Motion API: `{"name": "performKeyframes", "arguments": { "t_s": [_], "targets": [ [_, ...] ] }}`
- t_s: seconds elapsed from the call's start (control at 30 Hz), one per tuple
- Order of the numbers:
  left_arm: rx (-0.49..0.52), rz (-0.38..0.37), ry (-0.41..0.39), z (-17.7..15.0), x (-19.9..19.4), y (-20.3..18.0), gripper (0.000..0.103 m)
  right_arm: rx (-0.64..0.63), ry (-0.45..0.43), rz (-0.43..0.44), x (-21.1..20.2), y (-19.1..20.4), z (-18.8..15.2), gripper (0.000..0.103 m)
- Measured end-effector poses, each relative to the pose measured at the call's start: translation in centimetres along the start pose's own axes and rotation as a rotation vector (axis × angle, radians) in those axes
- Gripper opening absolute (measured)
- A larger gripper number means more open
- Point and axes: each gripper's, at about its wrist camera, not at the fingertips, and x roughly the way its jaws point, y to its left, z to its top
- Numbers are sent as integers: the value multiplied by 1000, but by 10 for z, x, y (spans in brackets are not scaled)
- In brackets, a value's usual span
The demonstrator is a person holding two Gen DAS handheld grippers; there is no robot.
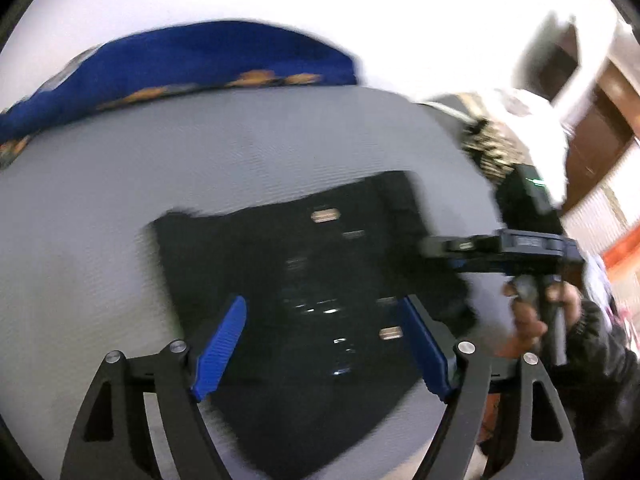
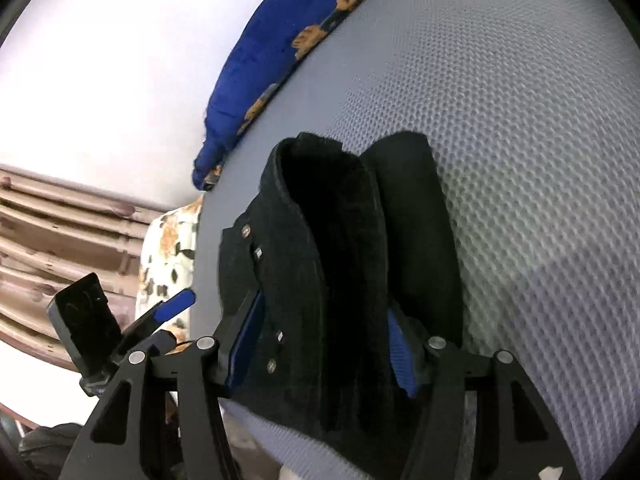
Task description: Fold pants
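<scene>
Pants (image 1: 304, 300): in the left wrist view, black and folded into a compact bundle, lying on the grey textured bed surface (image 1: 100, 240), ahead of and between the left tongs' blue pads.
Left gripper (image 1: 320, 348): hanging above the bundle with its jaws spread wide, gripping nothing.
Right gripper (image 1: 460, 250): reaching in from the right side at the bundle's right edge; blur is hiding whether it is pinching the cloth.
Blue blanket (image 1: 180, 60): lying beyond the pants at the far edge.
Pants (image 2: 340, 280): in the right wrist view, sitting between the right tongs' pads as upright folded layers, metal snaps showing on the left flap.
Right gripper (image 2: 324, 344): jaws partly open, its pads (image 2: 402, 356) sitting against both sides of the bundle.
Left gripper (image 2: 160, 312): showing off to the left, apart from the cloth.
</scene>
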Motion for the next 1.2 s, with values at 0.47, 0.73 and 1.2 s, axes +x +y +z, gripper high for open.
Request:
{"name": "performKeyframes", "arguments": {
  "t_s": [0.47,0.73,1.2],
  "targets": [
    [-216,41,13,-20,26,56,79,-38,-146,-238,-36,5,-14,11],
    [-118,102,80,-32,51,43,79,-84,-124,-388,-4,19,-18,40],
    [10,114,80,-75,43,12,79,-76,-55,-439,-3,9,-55,51]
  ]
}}
